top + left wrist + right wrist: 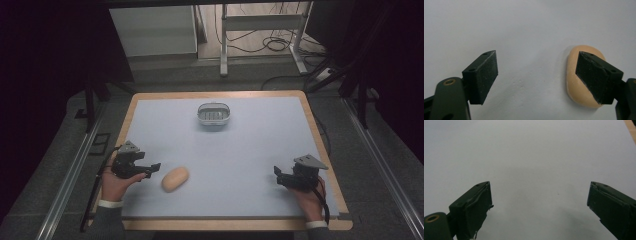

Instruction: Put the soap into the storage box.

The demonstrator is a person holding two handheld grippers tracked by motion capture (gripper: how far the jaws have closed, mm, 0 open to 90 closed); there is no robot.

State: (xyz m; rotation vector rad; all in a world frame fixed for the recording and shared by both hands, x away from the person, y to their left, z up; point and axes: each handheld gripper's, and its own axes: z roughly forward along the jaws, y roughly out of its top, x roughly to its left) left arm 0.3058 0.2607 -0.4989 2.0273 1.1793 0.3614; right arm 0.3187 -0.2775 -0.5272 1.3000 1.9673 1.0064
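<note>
Left gripper [150, 170]: jaws released, spread wide, nothing between them. In the left gripper view [537, 75] the two black pads stand well apart over bare table surface; the pad at the right of that view overlaps the bread roll [580, 80] behind it, and whether it touches the roll cannot be told. From the high view the jaw tips point toward the roll and sit just beside its left end.

Bread roll [175, 179]: one item, tan, oval, smooth. Lies flat on the pale blue mat [240, 165], near the front edge of the worktop, left of its middle, between the two grippers and far closer to the left one.

Right gripper [278, 176]: jaws released, spread wide, holding nothing. The right gripper view [539, 202] has bare mat between and beyond the pads. Position: near the front right corner of the worktop, well apart from the roll, jaws pointing left.

Hands: a left hand [117, 184] and a right hand [309, 194] each grip one tool from the front edge, with dark sleeves and white cuffs.

Small grey basket [213, 114]: oval, slotted floor, stands upright near the back edge of the worktop, about midway along it, well apart from both grippers.

Worktop [320, 145]: light wooden border around the mat.
</note>
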